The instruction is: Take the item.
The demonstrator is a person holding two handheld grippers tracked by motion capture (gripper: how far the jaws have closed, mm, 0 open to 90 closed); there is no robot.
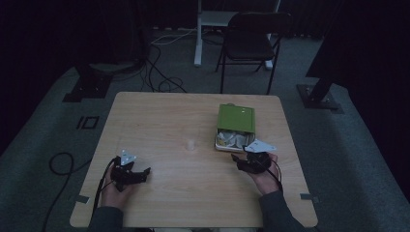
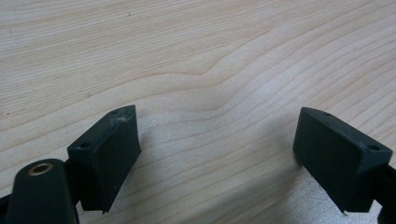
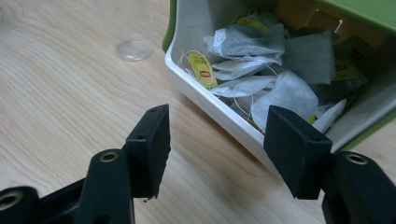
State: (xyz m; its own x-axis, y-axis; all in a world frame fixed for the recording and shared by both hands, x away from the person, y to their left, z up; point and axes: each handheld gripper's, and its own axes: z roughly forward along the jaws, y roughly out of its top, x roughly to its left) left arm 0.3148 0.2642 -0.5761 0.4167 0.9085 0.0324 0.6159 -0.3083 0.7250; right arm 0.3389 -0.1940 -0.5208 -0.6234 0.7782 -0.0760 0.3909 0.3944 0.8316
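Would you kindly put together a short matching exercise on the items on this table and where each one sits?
Things:
1. green box
2. tea bags
3. small clear cup
4. left gripper

Places or states:
a. alone near the table's middle
b. open over bare wood
c. far right part of the table
d. piled inside the box

Pairs: 1-c, 2-d, 3-a, 4-b

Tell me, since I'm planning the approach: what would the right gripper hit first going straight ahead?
Probably the white near rim of the green tea-bag box. The right gripper, jaws open, points at that edge, with the paper tea bags just beyond. Depth is uncertain.
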